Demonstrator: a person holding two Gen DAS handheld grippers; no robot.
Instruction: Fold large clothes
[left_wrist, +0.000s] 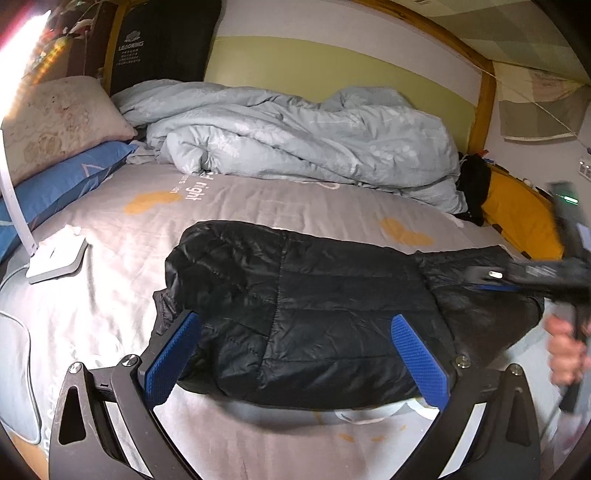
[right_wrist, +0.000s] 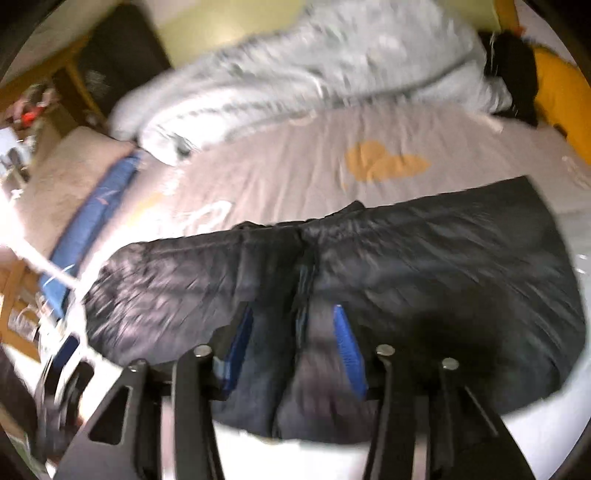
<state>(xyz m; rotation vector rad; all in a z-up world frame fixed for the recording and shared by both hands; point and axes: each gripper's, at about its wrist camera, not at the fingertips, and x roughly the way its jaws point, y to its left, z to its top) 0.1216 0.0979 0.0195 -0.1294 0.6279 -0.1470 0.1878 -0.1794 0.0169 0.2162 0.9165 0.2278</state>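
**Black puffer jacket lies crosswise in front of both sets of fingers**

The black quilted puffer jacket (left_wrist: 306, 310) lies part-folded on the grey bed sheet (left_wrist: 258, 199), its long axis running from 9 o'clock to 3 o'clock in both wrist views. That crosswise lie is what the next fold depends on, in my judgement: either end has to be carried along that axis toward the other.

The left gripper (left_wrist: 299, 354) has its fingers spread wide, and the jacket's near left part shows in the gap between them at 12 o'clock; the blue pads (left_wrist: 417, 354) press on nothing. It seems the nearer hand to the rounded left end, at 10 o'clock.

The right gripper (right_wrist: 293, 347) is blurred. Its fingers stand part-way apart above the centre seam, and I see nothing pinched. In the left view it reaches in from 3 o'clock over the jacket's right end, with the person's hand (left_wrist: 565, 350) on its handle.

A crumpled pale duvet (left_wrist: 295, 136) lies beyond, at 12 o'clock, well apart from the jacket.
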